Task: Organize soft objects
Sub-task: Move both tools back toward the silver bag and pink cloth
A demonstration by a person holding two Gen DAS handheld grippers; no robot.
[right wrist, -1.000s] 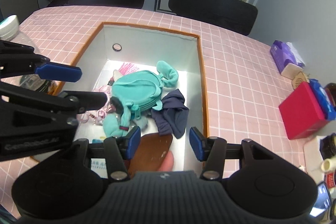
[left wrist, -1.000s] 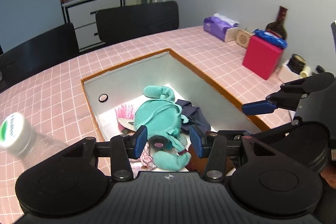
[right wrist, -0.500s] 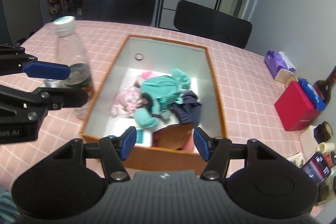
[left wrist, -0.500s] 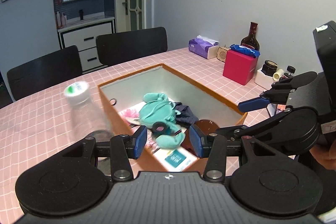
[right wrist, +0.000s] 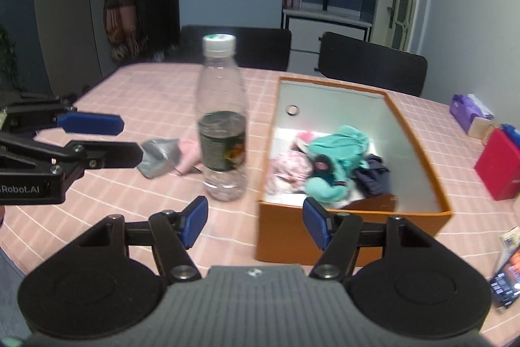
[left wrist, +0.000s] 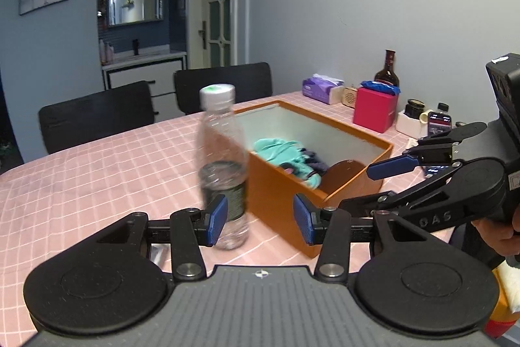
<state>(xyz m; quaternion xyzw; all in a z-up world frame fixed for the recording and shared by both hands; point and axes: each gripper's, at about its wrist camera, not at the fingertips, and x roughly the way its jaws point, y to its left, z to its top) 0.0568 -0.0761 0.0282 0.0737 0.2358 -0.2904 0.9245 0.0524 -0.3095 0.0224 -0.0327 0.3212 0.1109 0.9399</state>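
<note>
Left gripper (left wrist: 258,218) and right gripper (right wrist: 255,221): jaws spread, empty. Left gripper housing reads "Robot.AI". Bottle (right wrist: 222,126) label illegible; orange box (right wrist: 419,132) unmarked.

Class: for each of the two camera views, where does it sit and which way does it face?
Left wrist: on the left gripper, low, facing the water bottle and orange box; right gripper and a hand show.
Right wrist: on the right gripper, looking down into the box; left gripper shows.
Shared: bottle, box, teal plush.
</note>
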